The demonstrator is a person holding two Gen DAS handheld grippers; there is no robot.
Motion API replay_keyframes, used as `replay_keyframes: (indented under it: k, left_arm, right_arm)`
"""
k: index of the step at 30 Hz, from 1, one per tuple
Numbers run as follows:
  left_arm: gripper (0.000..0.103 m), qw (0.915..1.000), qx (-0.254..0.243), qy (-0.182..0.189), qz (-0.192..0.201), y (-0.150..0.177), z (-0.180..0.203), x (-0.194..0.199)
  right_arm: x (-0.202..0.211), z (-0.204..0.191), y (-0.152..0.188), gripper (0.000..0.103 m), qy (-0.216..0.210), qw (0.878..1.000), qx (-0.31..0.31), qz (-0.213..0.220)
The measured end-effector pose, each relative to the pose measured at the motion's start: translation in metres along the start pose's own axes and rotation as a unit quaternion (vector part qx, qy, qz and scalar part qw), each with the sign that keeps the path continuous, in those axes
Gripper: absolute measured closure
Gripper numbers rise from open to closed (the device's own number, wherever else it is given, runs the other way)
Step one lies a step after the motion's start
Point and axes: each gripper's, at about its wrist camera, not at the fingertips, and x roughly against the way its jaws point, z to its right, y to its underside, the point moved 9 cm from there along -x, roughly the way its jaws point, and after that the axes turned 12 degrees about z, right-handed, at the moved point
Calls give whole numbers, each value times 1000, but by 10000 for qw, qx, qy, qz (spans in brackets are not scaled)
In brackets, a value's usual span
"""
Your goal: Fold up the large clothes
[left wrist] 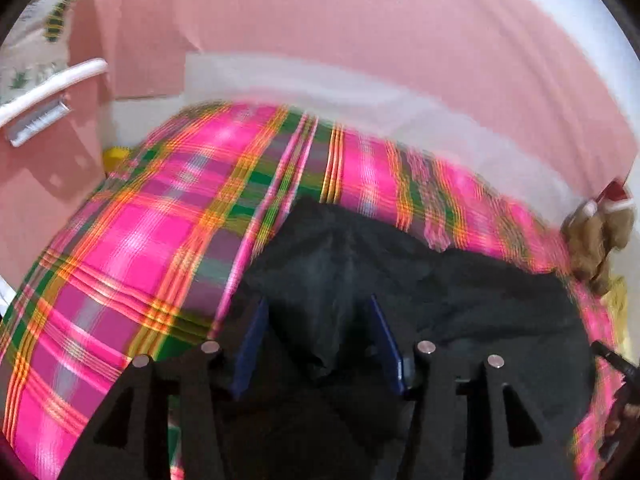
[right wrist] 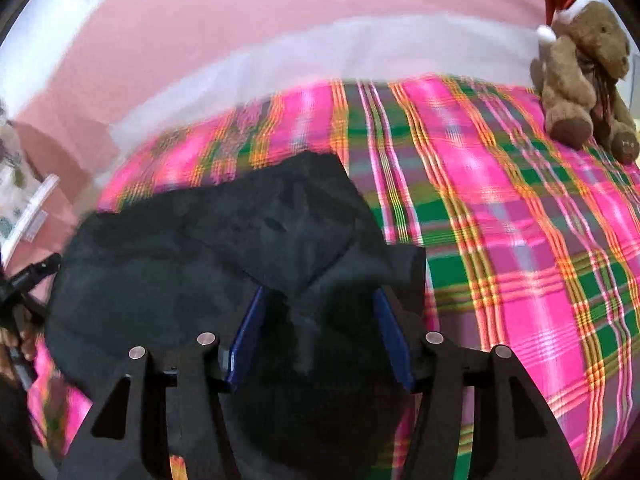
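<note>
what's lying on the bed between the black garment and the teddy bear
Only bare plaid bedspread lies between the black garment and the teddy bear; the right wrist view shows it best.

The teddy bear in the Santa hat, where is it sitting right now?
The teddy bear sits at the top right of the right wrist view, on the far part of the pink plaid bedspread, well beyond and right of the black garment.

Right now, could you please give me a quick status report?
Left gripper and right gripper open over the black garment. Garment bunched on plaid bedspread. Teddy bear at the bed's corner, apart.
</note>
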Motion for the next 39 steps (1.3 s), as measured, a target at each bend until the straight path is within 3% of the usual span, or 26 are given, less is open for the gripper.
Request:
replay_keyframes:
  k: [3, 9, 15, 17, 27, 32, 39]
  left_arm:
    - [45, 9999, -44, -103, -96, 17, -5, -30]
    - [45, 9996, -182, -203, -28, 13, -1, -18]
    - [45, 9986, -365, -289, 265, 11, 13, 60]
    - [45, 9987, -327, -160, 349, 17, 23, 87]
    - [39, 9960, -768, 51, 448, 91, 73, 222]
    - [39, 9952, -858, 189, 427, 125, 90, 263]
    - [37, 9964, -749, 342, 210, 166, 104, 291]
  right_arm:
    - [-15, 8, 12, 44, -88, 9999, -68, -55]
    - [13, 5, 8, 44, 78, 9999, -42, 104]
    - [94, -19, 16, 44, -26, 9982, 94, 587]
    - [121, -32, 27, 44, -94, 9977, 138, 658]
    - [218, -60, 85, 42, -175, 9959, 321, 829]
    - [248, -72, 112, 42, -102, 9950, 497, 863]
    - [274, -92, 142, 42, -115, 9934, 718, 887]
